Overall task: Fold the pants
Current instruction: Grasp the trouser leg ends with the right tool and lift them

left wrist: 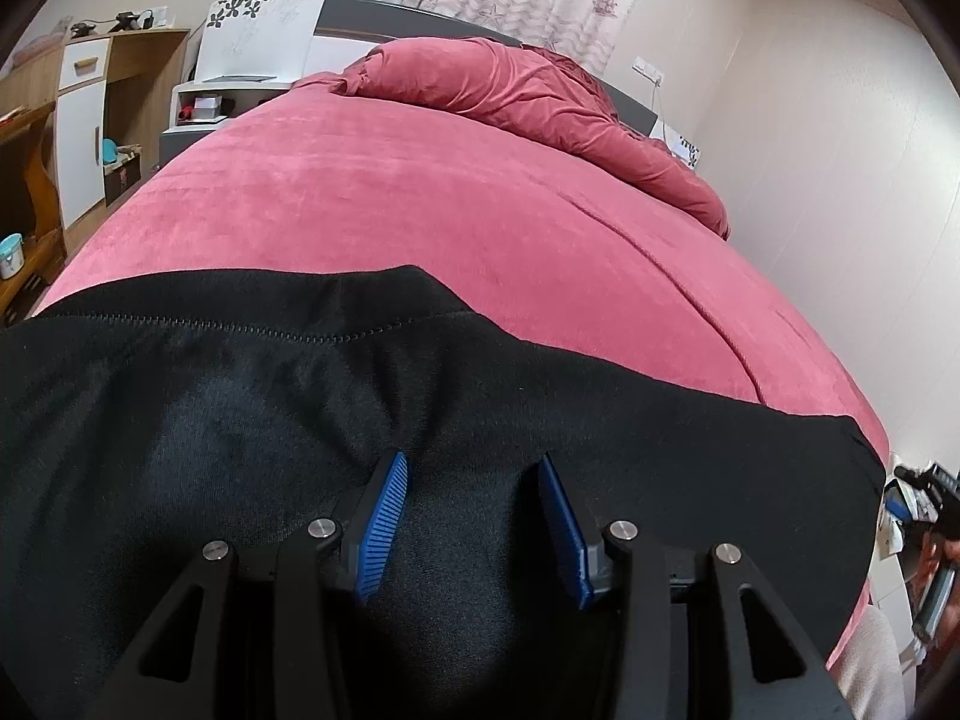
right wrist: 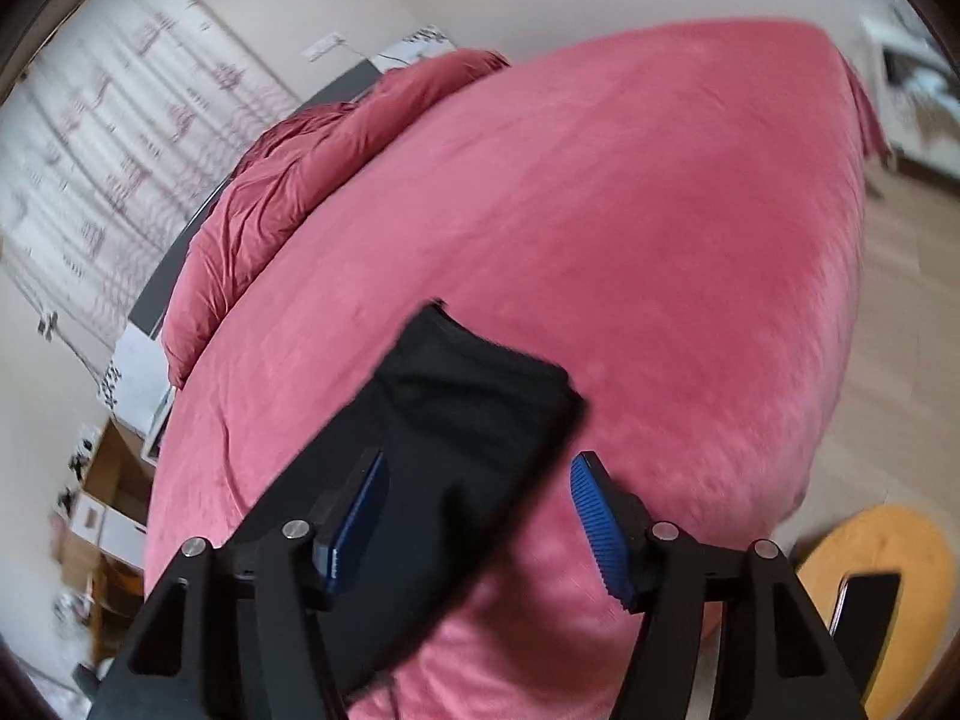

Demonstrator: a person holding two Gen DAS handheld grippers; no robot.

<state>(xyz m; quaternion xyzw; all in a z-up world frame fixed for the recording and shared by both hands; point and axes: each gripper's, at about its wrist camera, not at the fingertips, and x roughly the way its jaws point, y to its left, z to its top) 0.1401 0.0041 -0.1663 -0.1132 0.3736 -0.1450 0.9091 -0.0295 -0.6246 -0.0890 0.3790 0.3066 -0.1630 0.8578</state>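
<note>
The black, soft-knit pants (left wrist: 300, 420) lie spread across the near end of a bed covered in a rose-pink plush bedspread (left wrist: 420, 198). In the left wrist view the dark fabric fills the lower half of the frame, a stitched hem line running along its far edge.

The left gripper (left wrist: 474, 468) sits low over the cloth with its blue ribbed fingers (left wrist: 384, 522) spread apart; the tips seem to touch the fabric, though nothing is pinched between them.

The right gripper (right wrist: 477, 468) is likewise spread wide. Its view is blurred, so the contact is hard to judge, but one narrow end of the pants (right wrist: 468, 420) lies between and beyond its fingers, the left finger (right wrist: 354, 522) over black cloth and the right finger (right wrist: 600, 522) over the pink cover.

At the head of the bed a crumpled dark-red quilt (left wrist: 528, 84) is heaped against a grey headboard (left wrist: 384, 15). A round orange rug (right wrist: 888, 552) lies on the floor beside the bed.
</note>
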